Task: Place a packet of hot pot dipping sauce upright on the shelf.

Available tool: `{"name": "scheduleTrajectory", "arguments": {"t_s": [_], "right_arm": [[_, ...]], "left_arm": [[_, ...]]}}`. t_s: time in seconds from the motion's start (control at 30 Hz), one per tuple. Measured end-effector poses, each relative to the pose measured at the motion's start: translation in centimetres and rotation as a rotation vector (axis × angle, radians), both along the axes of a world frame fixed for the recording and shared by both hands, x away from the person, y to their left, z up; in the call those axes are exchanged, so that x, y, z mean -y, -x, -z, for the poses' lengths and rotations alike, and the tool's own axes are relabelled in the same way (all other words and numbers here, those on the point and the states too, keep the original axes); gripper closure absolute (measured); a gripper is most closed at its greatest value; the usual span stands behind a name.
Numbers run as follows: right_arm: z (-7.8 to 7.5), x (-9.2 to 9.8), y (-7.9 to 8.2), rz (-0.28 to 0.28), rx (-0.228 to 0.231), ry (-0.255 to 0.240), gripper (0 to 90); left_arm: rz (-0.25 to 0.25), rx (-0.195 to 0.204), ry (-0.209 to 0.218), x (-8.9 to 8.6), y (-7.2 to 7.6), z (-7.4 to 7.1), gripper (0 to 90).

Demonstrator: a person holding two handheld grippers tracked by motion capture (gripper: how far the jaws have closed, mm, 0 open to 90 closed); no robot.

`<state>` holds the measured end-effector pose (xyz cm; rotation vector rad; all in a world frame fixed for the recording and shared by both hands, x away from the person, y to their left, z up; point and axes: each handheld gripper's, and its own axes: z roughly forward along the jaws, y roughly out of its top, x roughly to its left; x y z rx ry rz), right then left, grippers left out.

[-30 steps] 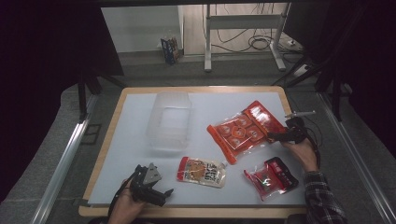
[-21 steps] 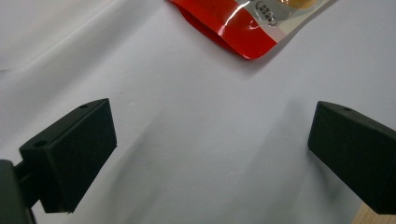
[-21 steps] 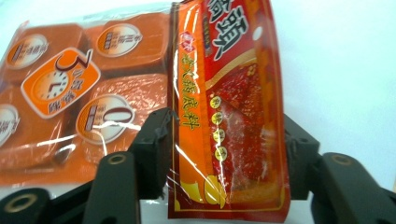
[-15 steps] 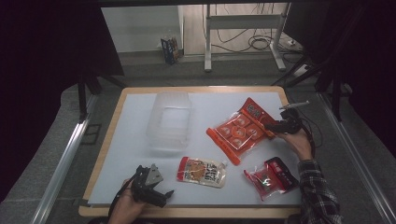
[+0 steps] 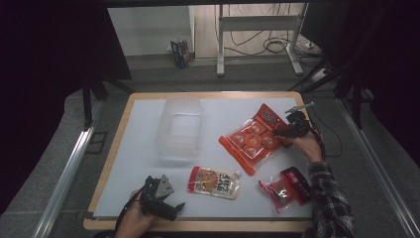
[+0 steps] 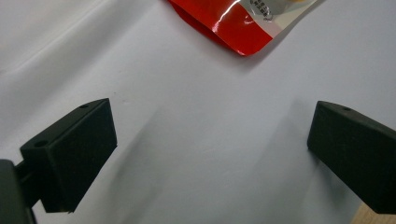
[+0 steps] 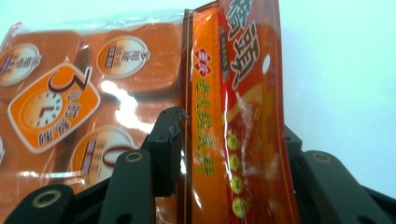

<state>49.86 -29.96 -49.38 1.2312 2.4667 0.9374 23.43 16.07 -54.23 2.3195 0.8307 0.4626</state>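
At lower left of the high view the left tool [image 5: 168,207] rested on the counter [image 5: 138,148], jaws spread wide and empty; a clear bin [image 5: 179,128] stood at upper centre; at right the right tool [image 5: 285,133] had just been closing and pinched the orange snack pack [image 5: 252,140] by its header edge (pads on either face); judged next: lift it toward the bin.
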Motion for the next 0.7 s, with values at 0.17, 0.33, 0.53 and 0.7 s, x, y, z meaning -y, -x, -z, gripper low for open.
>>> {"name": "scheduleTrajectory", "arguments": {"t_s": [0.17,0.33,0.53,0.7], "right_arm": [[0.1,-0.3,-0.8,0.014,-0.020,-0.006,62.0],[0.6,-0.2,-1.3,0.049,-0.037,-0.007,75.6],[0.8,-0.8,-1.4,0.070,-0.030,0.028,88.8],[0.2,-0.9,-0.7,0.057,-0.028,0.029,89.0]], "left_arm": [[0.002,0.002,-0.002,0.0,0.0,0.0,1.5],[0.004,0.003,-0.003,0.1,0.0,0.0,1.6],[0.004,0.004,-0.005,0.1,0.1,0.0,1.6],[0.004,0.006,-0.006,0.1,0.1,0.0,1.6]]}}
